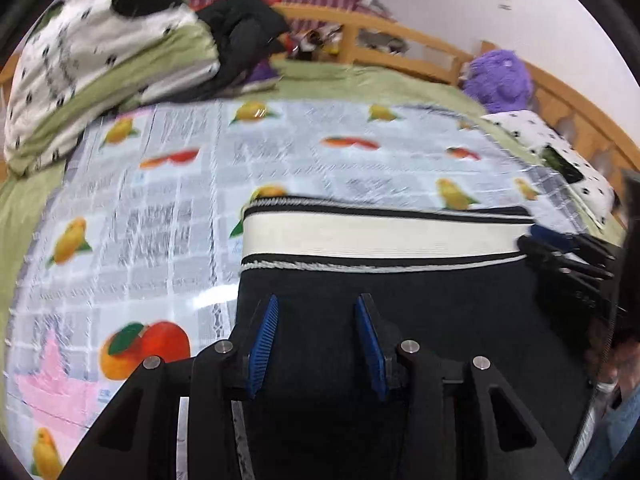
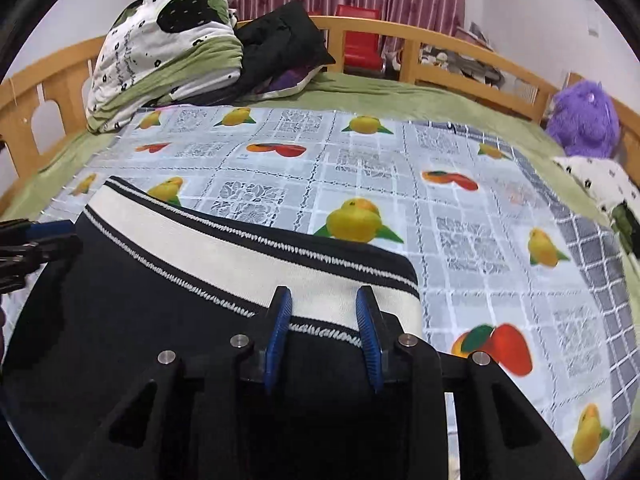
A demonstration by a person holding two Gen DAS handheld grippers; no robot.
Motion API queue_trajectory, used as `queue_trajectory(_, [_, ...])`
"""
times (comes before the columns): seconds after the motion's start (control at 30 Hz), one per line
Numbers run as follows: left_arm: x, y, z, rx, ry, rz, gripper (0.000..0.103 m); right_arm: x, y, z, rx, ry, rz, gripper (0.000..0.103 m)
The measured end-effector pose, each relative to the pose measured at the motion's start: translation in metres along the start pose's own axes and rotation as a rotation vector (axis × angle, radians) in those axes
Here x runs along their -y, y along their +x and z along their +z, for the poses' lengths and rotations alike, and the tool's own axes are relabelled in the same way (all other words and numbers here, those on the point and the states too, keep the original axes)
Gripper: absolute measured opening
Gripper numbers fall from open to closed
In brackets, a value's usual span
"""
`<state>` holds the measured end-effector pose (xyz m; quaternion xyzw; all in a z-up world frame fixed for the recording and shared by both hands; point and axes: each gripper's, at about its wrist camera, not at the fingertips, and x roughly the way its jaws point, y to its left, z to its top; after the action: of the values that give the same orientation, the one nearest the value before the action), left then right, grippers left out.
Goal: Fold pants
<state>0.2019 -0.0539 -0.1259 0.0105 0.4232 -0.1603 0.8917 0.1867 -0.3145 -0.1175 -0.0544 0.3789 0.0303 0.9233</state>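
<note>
Dark pants lie on the bed; left gripper and right gripper jaws partly open over fabric, grip undeterminable.

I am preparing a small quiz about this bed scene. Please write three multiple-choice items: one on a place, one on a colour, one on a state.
1. Where does the purple plush toy sit?
A. at the wooden bed rail
B. on the pants
C. on the folded quilt

2. What colour is the wide band of the waistband on the dark pants?
A. red
B. cream white
C. green

3. How do the blue fingers of the right gripper stand?
A. pressed flat together
B. apart, with the waistband showing between them
C. closed on the plush toy

Answers:
1 A: the toy is at the bed's far corner, against the rail.
2 B: a cream band runs between two dark stripes.
3 B: a clear gap separates the fingers above the waistband.
</note>
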Motion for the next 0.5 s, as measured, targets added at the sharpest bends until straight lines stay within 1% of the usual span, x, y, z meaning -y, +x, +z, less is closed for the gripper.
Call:
queue_trajectory(0.03, [0.0,0.002,0.0,-0.005,-0.002,-0.001,0.038,-0.001,0.003,0.001,0.007,-0.009,-0.011,0.033])
queue_trajectory(0.1, [-0.001,-0.004,0.004,0.025,-0.003,-0.007,0.038,-0.003,0.007,0.004,0.015,-0.016,-0.021,0.033])
queue_trajectory(0.2, [-0.004,-0.009,0.015,0.079,-0.028,-0.056,0.039,0.003,0.014,0.018,-0.007,0.009,0.015,0.033])
queue_trajectory(0.27, [-0.006,-0.001,0.022,0.067,-0.042,-0.056,0.039,0.008,0.017,0.028,-0.02,0.043,0.041,0.033])
queue_trajectory(0.33, [-0.005,0.009,0.024,0.05,-0.019,-0.043,0.038,0.01,0.02,0.036,-0.014,0.039,0.049,0.033])
queue_trajectory(0.37, [-0.003,0.014,0.023,0.041,0.01,-0.028,0.038,0.01,0.023,0.037,-0.02,0.031,0.051,0.034])
queue_trajectory(0.5, [0.005,0.015,0.013,0.069,0.093,0.008,0.039,0.02,0.031,0.033,-0.021,0.077,0.118,0.039])
